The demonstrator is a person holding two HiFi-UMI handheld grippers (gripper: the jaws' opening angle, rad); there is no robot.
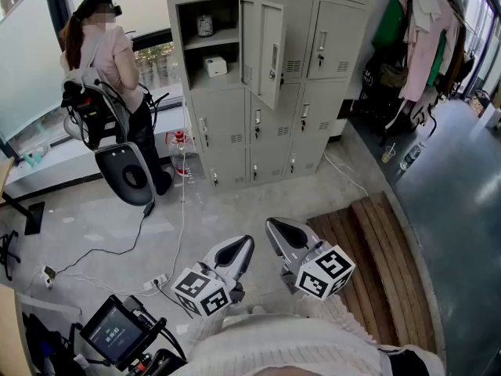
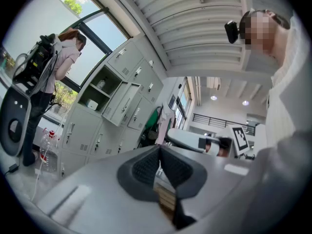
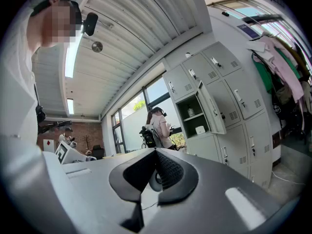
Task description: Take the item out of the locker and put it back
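Observation:
A grey bank of lockers (image 1: 266, 131) stands across the room. One upper compartment is open, its door (image 1: 264, 49) swung out to the right. Inside, a small jar (image 1: 205, 26) sits on the upper shelf and a white box (image 1: 215, 66) on the lower one. The same white box (image 3: 200, 129) also shows in the right gripper view. My left gripper (image 1: 244, 244) and right gripper (image 1: 274, 225) hover side by side low in the head view, far from the lockers. Both are shut with nothing held. The left gripper (image 2: 159, 150) and right gripper (image 3: 156, 152) each point up toward the lockers.
A person (image 1: 106, 45) carrying backpack gear stands at the window left of the lockers, beside a black-and-white seat (image 1: 129, 172). Cables (image 1: 156, 280) trail over the floor. A wooden bench (image 1: 380, 265) lies to my right, a clothes rack (image 1: 423, 37) at far right, a screen device (image 1: 113, 334) at bottom left.

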